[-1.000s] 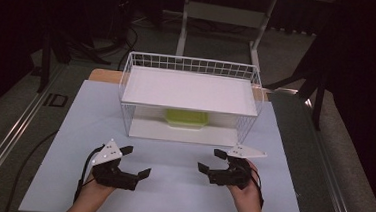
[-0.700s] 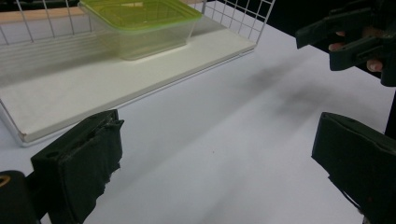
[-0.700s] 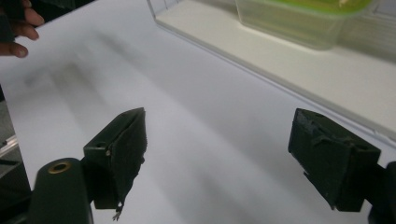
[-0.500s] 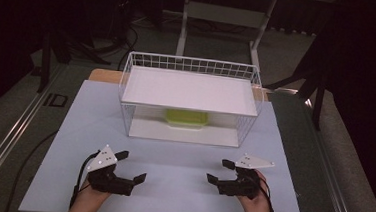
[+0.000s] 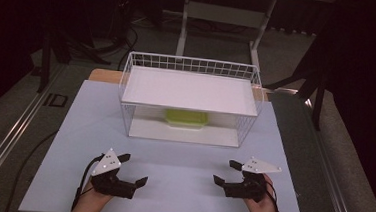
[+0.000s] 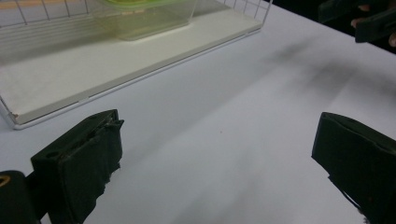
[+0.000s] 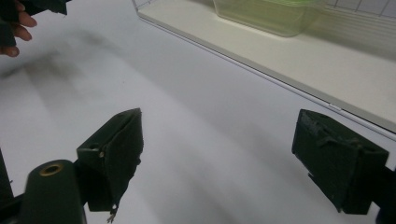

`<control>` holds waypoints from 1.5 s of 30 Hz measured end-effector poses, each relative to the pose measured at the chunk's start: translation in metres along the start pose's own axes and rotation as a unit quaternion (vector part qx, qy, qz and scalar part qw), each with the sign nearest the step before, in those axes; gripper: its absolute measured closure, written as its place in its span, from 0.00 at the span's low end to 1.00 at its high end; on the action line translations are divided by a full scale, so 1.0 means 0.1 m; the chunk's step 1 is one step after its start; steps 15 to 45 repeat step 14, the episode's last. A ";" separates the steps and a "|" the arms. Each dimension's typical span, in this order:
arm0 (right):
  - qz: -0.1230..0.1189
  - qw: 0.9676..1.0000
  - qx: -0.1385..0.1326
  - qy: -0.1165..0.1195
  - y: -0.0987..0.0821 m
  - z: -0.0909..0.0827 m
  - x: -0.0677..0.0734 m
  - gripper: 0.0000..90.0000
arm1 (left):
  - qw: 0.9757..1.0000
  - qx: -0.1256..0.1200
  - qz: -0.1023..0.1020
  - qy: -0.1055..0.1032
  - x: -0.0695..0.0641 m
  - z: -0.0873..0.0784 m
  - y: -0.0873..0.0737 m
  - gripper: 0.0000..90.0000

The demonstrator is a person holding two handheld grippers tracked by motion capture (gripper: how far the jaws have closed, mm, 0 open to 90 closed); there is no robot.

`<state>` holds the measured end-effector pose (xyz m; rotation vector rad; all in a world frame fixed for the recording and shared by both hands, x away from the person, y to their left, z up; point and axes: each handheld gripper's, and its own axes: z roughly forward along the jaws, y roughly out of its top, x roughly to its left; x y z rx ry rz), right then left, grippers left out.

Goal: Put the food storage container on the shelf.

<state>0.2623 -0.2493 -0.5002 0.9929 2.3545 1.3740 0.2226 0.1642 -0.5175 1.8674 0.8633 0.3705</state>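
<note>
Two grippers, left (image 5: 132,169) and right (image 5: 227,172), lower frame, jaws wide, empty; approach green box (image 5: 186,118) in rack (image 5: 193,66) low, level.

A white wire shelf rack (image 5: 188,103) stands toward the far side of the pale worktop (image 5: 170,185). On its lower board, under the solid white upper shelf, sits a translucent yellow-green lidded container (image 5: 186,119). A metal stand (image 5: 222,13) rises behind the worktop.

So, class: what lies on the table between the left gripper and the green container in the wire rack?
In the high view, between the left gripper and the green container lie bare white table surface and the wire rack's open front edge.
</note>
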 end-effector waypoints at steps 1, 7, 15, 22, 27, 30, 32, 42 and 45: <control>0.001 1.000 0.002 0.000 -0.01 0.01 -0.01 0.18 | 1.000 0.002 0.003 0.002 -0.01 0.01 0.00 0.03; -0.001 1.000 0.004 0.004 -0.01 0.03 -0.02 0.18 | 1.000 -0.004 0.001 -0.001 -0.01 0.00 0.00 0.03; -0.002 1.000 0.004 0.007 -0.01 0.03 -0.02 0.18 | 1.000 -0.005 -0.001 -0.003 0.01 0.00 0.00 0.03; -0.002 1.000 0.004 0.007 -0.01 0.03 -0.02 0.18 | 1.000 -0.005 -0.001 -0.003 0.01 0.00 0.00 0.03; -0.002 1.000 0.004 0.007 -0.01 0.03 -0.02 0.18 | 1.000 -0.005 -0.001 -0.003 0.01 0.00 0.00 0.03; -0.002 1.000 0.004 0.007 -0.01 0.03 -0.02 0.18 | 1.000 -0.005 -0.001 -0.003 0.01 0.00 0.00 0.03; -0.002 1.000 0.004 0.007 -0.01 0.03 -0.02 0.18 | 1.000 -0.005 -0.001 -0.003 0.01 0.00 0.00 0.03; -0.002 1.000 0.004 0.007 -0.01 0.03 -0.02 0.18 | 1.000 -0.005 -0.001 -0.003 0.01 0.00 0.00 0.03; -0.002 1.000 0.004 0.007 -0.01 0.03 -0.02 0.18 | 1.000 -0.005 -0.001 -0.003 0.01 0.00 0.00 0.03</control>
